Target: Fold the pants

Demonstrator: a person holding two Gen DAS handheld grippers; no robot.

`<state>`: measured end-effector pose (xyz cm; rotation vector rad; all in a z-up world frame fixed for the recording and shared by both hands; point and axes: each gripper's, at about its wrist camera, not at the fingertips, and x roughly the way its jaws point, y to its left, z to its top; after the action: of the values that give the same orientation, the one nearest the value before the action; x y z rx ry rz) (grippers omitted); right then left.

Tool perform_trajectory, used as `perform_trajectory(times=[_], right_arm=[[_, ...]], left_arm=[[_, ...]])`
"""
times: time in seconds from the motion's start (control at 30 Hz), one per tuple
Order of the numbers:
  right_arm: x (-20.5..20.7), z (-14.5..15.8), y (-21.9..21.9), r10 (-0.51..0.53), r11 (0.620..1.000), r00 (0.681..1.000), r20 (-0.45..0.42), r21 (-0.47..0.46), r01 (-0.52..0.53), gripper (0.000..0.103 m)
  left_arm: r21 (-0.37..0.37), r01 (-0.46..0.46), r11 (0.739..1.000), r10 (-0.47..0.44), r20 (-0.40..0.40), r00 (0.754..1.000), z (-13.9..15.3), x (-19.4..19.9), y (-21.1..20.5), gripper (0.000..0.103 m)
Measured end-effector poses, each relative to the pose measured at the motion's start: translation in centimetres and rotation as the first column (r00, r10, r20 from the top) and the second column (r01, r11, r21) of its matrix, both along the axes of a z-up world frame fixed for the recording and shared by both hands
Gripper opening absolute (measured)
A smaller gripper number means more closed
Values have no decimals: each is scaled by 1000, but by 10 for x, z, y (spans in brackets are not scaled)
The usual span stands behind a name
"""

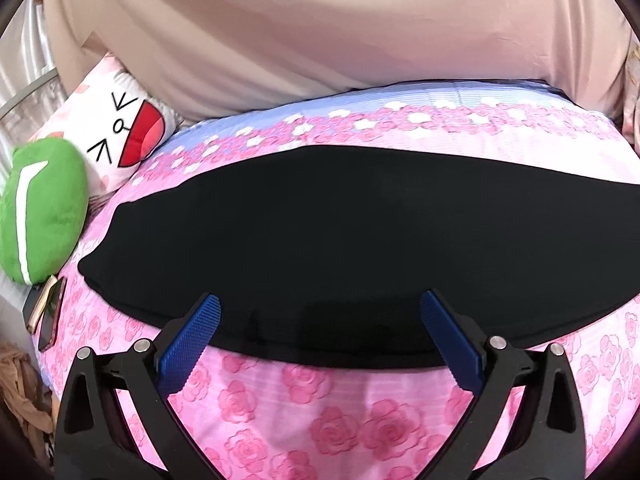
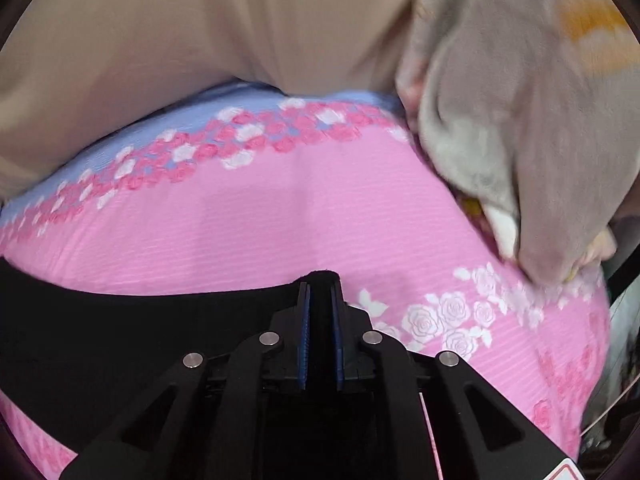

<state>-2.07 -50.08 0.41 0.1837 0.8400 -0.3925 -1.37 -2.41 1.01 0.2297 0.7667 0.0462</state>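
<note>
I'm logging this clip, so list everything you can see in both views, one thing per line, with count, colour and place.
pants: one, black, spread flat across the bed
bedsheet: one, pink with roses and a blue band, covers the bed
curtain: one, beige, behind the bed
face pillow: one, white with a cartoon face, far left of the bed
green pillow: one, green with a white stripe, left edge
phone: one, dark with a gold rim, under the green pillow's edge
blanket: one, grey, bunched at the right of the bed
left gripper: black with blue pads, open over the pants' near edge
right gripper: black with blue pads, shut on the pants' end
</note>
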Motion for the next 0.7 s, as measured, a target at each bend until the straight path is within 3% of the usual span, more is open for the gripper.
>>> perform_trajectory(times=[0.03,0.13,0.27,0.37,0.53,0.7], right_arm=[[3,-13,-4,8,1000,1000,-21,13,-7,10],[-8,-1,7,-6,1000,1000,4,-27,6,26],[-53,24,27,-50,998,993,106,-30,53,63],[-96,15,32,-104,995,987,121,15,103,66],[-136,-10,12,-204,960,968,145,225,169,66],[-141,-17,24,-165,947,972,168,301,109,66]], left_arm=[[-6,8,1000,-8,-5,1000,-1,2,-3,98],[-4,12,1000,-12,-21,1000,-5,6,-10,98],[1,22,1000,-22,-35,999,-10,9,-15,98],[-8,22,1000,-22,-50,998,-14,11,-15,98],[-15,23,1000,-24,-65,998,-19,15,-19,98],[-25,4,1000,-5,-54,999,-17,8,-7,98]])
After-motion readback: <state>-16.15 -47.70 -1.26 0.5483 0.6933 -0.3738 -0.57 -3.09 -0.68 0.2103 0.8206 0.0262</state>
